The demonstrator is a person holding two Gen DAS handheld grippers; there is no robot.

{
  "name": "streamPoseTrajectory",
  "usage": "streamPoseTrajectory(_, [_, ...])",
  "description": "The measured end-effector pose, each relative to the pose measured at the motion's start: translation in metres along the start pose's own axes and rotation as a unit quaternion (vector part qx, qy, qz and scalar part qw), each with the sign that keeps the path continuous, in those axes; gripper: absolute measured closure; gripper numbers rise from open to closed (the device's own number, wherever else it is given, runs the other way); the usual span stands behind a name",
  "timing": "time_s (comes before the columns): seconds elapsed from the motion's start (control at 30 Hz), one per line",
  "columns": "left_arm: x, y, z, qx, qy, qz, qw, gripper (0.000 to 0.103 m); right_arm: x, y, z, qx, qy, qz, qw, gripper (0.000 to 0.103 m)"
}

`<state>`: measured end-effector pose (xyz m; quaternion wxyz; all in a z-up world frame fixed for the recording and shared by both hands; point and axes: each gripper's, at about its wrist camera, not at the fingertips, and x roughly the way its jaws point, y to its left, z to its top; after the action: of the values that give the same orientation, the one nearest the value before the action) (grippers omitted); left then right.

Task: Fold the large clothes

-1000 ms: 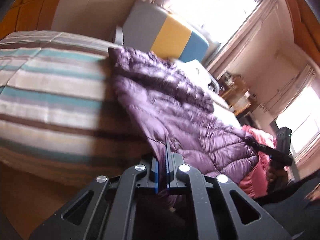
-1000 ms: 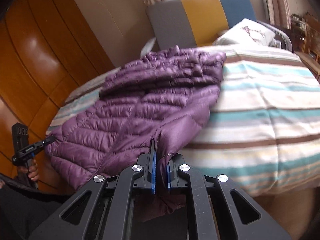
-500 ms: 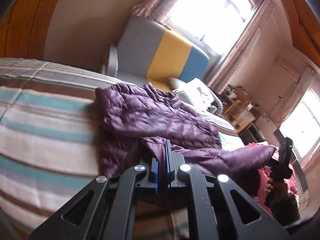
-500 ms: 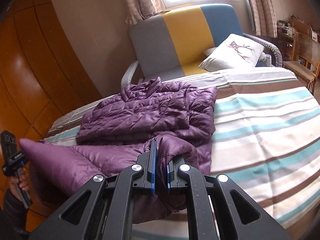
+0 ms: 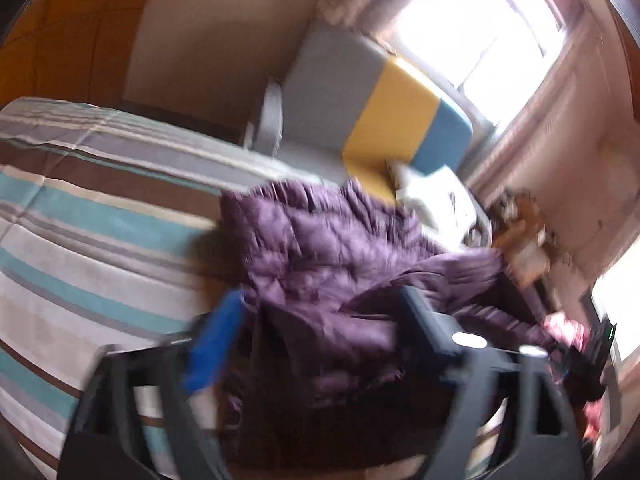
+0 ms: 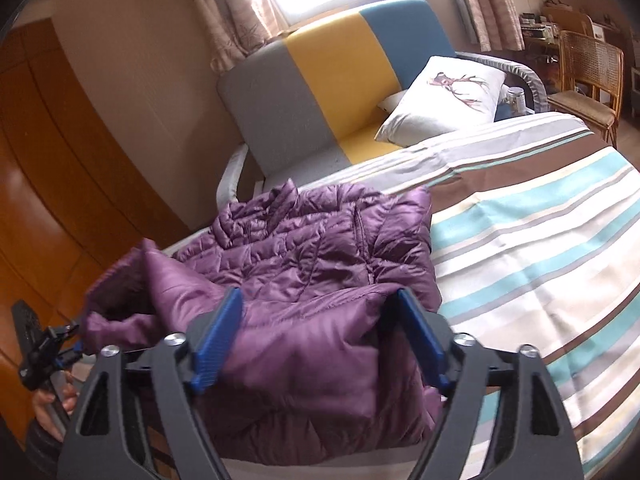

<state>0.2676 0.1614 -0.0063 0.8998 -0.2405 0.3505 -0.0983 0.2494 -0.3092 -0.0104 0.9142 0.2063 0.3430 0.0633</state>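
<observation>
Both grippers now stand wide apart in their fingers, where half a second ago each was pinched shut on a fold of the purple puffer jacket [image 6: 320, 264]. The right gripper [image 6: 320, 344] has just been opening its jaws; its blue pads flank the folded-over hem, which lies loose between them and is not pressed. The left gripper [image 5: 320, 344] has likewise just been opening, and in its blurred view the jacket [image 5: 332, 276] sits between the spread fingers, free of the pads as far as the smear lets one tell.

The jacket lies on the striped bed [image 6: 540, 248], near its edge, with the lower part doubled up over the body; a second ago it was still stretched out and hanging over the bed's edge, and since then the hem has been carried up and laid on top. One sleeve end [image 6: 120, 292] sticks up at the left in the right wrist view, close to the left gripper [image 6: 44, 352] seen there with a hand [image 6: 52, 404] below it.

Beyond the bed stand the grey, yellow and blue sofa [image 6: 328, 80] and a white cushion [image 6: 444, 96] on it.
</observation>
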Motion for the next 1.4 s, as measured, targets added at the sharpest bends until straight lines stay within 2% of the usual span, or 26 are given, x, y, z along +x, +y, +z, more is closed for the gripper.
streamPoseTrajectory(0.07, [-0.004,0.006,0.006,-0.016,-0.01,-0.012,0.9998,0.013,-0.007,-0.003,0.002,0.009,-0.013,0.008,1.0,0.012])
streamPoseTrajectory(0.13, [-0.008,0.013,0.004,-0.019,-0.016,-0.005,0.9997,0.012,-0.013,-0.01,0.001,0.027,-0.019,0.015,0.999,0.009])
streamPoseTrajectory(0.2, [-0.006,0.023,-0.005,-0.023,-0.005,0.002,0.9997,0.012,-0.016,-0.018,-0.006,0.032,-0.012,0.014,0.999,0.009])
streamPoseTrajectory(0.3, [0.006,0.043,-0.037,-0.028,0.036,0.017,0.9988,0.015,-0.005,-0.033,-0.031,0.029,0.022,-0.003,0.999,0.009])
streamPoseTrajectory(0.37, [0.012,0.051,-0.053,-0.031,0.062,0.016,0.9974,0.023,0.005,-0.041,-0.046,0.029,0.045,-0.014,0.998,0.012])
streamPoseTrajectory(0.43, [0.022,0.055,-0.073,-0.032,0.093,0.017,0.995,0.035,0.016,-0.044,-0.058,0.028,0.066,-0.019,0.997,0.021])
streamPoseTrajectory(0.47, [0.026,0.055,-0.08,-0.033,0.102,0.016,0.9942,0.038,0.021,-0.045,-0.063,0.026,0.073,-0.022,0.997,0.022])
streamPoseTrajectory(0.57, [0.031,0.052,-0.096,-0.03,0.112,0.016,0.9932,0.048,0.036,-0.044,-0.07,0.02,0.092,-0.024,0.995,0.034])
streamPoseTrajectory(0.63, [0.03,0.046,-0.1,-0.021,0.111,0.018,0.9935,0.069,0.039,-0.041,-0.073,0.011,0.095,-0.026,0.995,0.05])
streamPoseTrajectory(0.67, [0.03,0.042,-0.101,-0.011,0.11,0.018,0.9937,0.075,0.04,-0.04,-0.073,0.008,0.097,-0.026,0.995,0.054])
streamPoseTrajectory(0.73, [0.028,0.033,-0.103,0.007,0.106,0.024,0.9941,0.088,0.038,-0.036,-0.073,-0.006,0.096,-0.028,0.995,0.075])
streamPoseTrajectory(0.8, [0.022,0.026,-0.105,0.02,0.101,0.027,0.9943,0.093,0.032,-0.032,-0.073,-0.017,0.098,-0.022,0.995,0.09])
streamPoseTrajectory(0.9, [0.01,0.018,-0.11,0.033,0.094,0.028,0.9946,0.096,0.021,-0.024,-0.077,-0.038,0.097,-0.025,0.994,0.094])
streamPoseTrajectory(1.13, [-0.019,0.013,-0.122,0.053,0.094,0.029,0.9937,0.098,-0.007,-0.027,-0.088,-0.037,0.104,-0.026,0.994,0.094])
streamPoseTrajectory(1.4, [-0.048,0.015,-0.145,0.045,0.099,0.025,0.9937,0.098,-0.037,-0.024,-0.109,-0.046,0.115,-0.032,0.992,0.094])
